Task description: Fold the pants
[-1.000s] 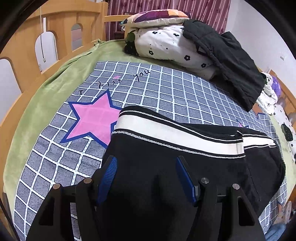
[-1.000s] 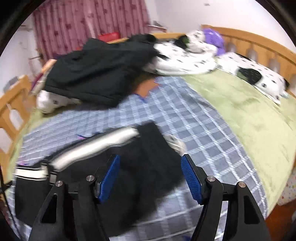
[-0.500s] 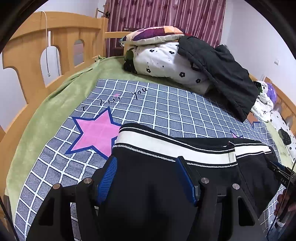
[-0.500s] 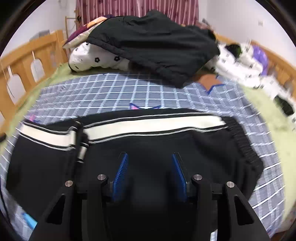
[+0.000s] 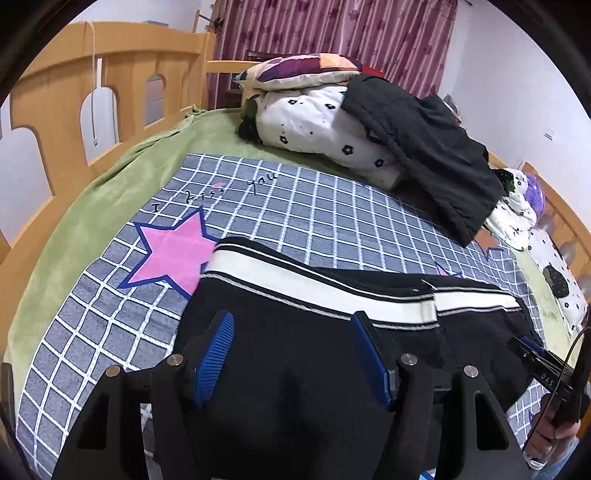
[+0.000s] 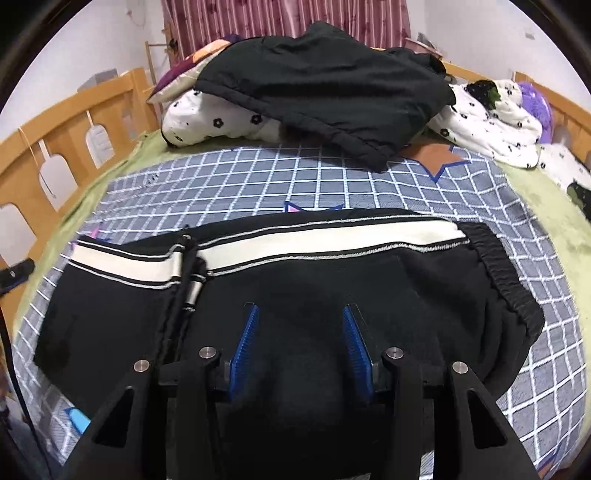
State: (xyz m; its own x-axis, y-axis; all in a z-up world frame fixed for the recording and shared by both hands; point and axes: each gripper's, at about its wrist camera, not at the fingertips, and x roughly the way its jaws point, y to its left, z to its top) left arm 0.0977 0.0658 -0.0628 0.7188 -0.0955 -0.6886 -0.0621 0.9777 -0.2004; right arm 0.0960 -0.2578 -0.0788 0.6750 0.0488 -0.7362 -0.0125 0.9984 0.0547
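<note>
Pants: black pants [image 6: 303, 295] with a white side stripe edged in thin pale lines, lying across a checked blanket [image 5: 295, 214] on a bed; in the right wrist view they are doubled over, with 1 layer's end crossing the stripe left of centre.
Waistband: the gathered elastic waistband [image 6: 506, 273] sits at the right end of the pants in the right wrist view.
Left gripper: the left gripper [image 5: 291, 350] points down at the black fabric, its blue pads [image 5: 214, 354] spread apart with dark cloth filling the space between them; whether the pads press on the cloth cannot be told.
Right gripper: the right gripper [image 6: 301, 343] hangs over the middle of the pants, its blue pads [image 6: 245, 343] set moderately apart with black fabric between them; a grip cannot be confirmed.
Blanket: grey-blue with white grid lines, a pink star [image 5: 173, 254] partly under the pants' left end, and handwriting above the star.
Under the blanket: a green bedsheet [image 5: 110, 192].
Head of bed: a white flower-print quilt [image 5: 314, 125] with a patterned pillow [image 5: 303, 70] on top and a black garment [image 6: 325, 85] draped over it.
Surroundings: a wooden bed rail [image 5: 74, 103] and maroon curtains [image 5: 332, 33].
Person: a hand [image 5: 550, 435] at the lower right of the left wrist view holds the other gripper's handle.
</note>
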